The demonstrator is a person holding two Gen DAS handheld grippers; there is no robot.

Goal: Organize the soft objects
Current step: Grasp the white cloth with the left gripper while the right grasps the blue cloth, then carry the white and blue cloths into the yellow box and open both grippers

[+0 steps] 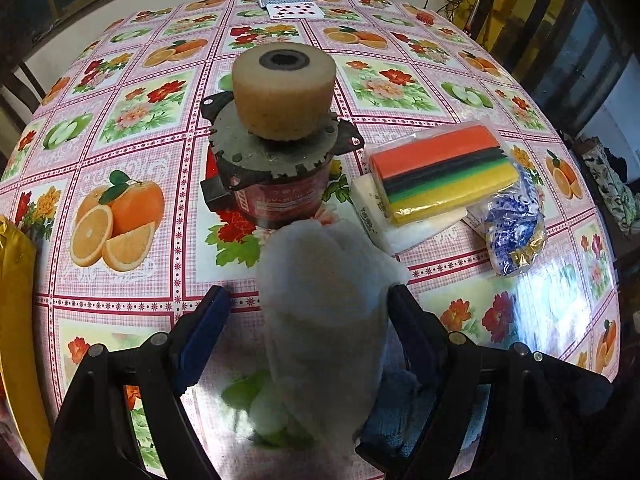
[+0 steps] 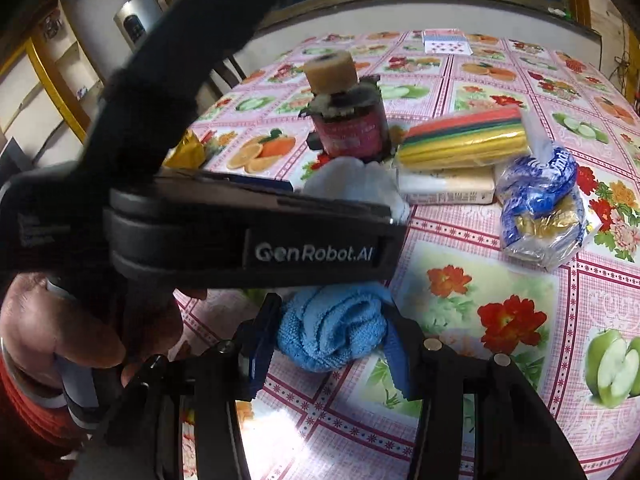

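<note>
A white fleecy cloth (image 1: 324,300) stands between the fingers of my left gripper (image 1: 307,291). It leans on the right finger, and a gap shows at the left finger (image 1: 208,320), so the gripper is open. In the right wrist view the same cloth (image 2: 352,184) pokes out past the left gripper's tips. My right gripper (image 2: 331,304) is shut on a bunched blue towel (image 2: 332,332) low over the table, just below the left gripper. A corner of that towel (image 1: 400,412) shows under the white cloth.
A tan sponge roll (image 1: 284,92) sits on a red motor (image 1: 276,168) straight ahead. Right of it lie a striped sponge pack (image 1: 444,168) on a white packet (image 1: 420,228) and a blue-white bag (image 1: 512,224). A gold item (image 1: 16,320) lies left, playing cards (image 1: 292,2) far back.
</note>
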